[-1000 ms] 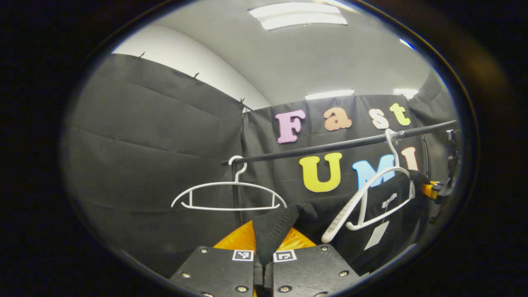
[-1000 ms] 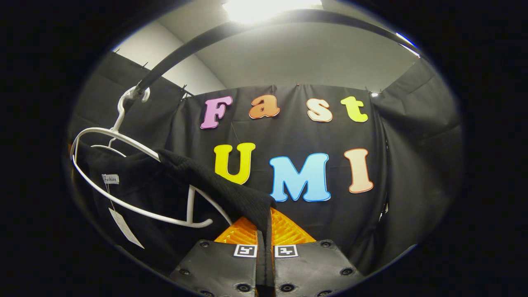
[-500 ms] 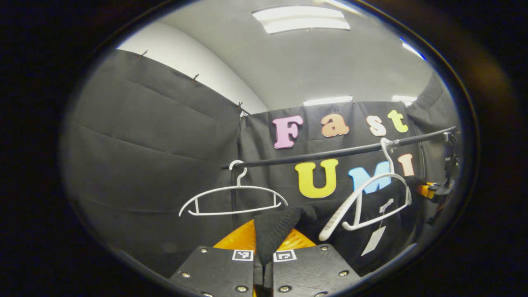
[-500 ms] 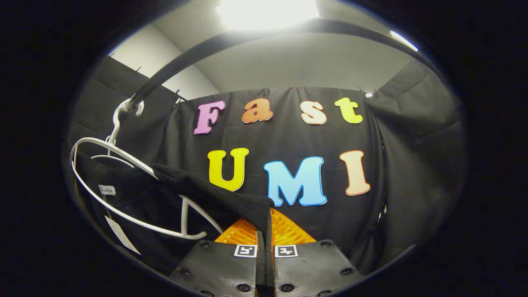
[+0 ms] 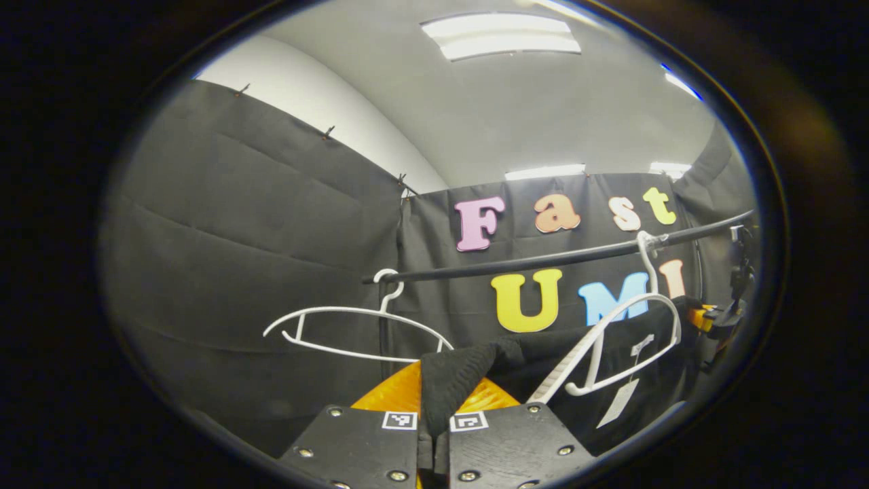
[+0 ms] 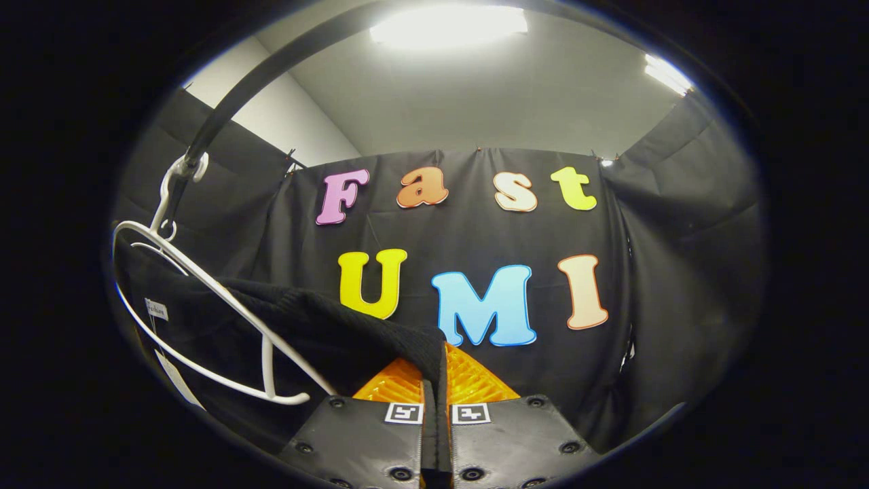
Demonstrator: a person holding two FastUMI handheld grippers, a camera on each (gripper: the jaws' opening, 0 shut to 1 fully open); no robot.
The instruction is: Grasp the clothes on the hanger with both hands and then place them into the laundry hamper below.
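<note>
A long black metal rail runs across my booth in the left gripper view and arcs overhead in the right gripper view. From it hangs the black knitted garment, stretched between my two tools and draped partly off its white plastic hanger. In the right gripper view the same garment spreads from that hanger toward my fingers, a small white label and a paper tag dangling on it. A second white plastic hanger hangs bare and tilted at the rail's near end.

My left gripper is closed tight, both fingers pinching a fold of the black knit. My right gripper is likewise closed down on an edge of the same cloth, which rises from between its fingers.
</note>
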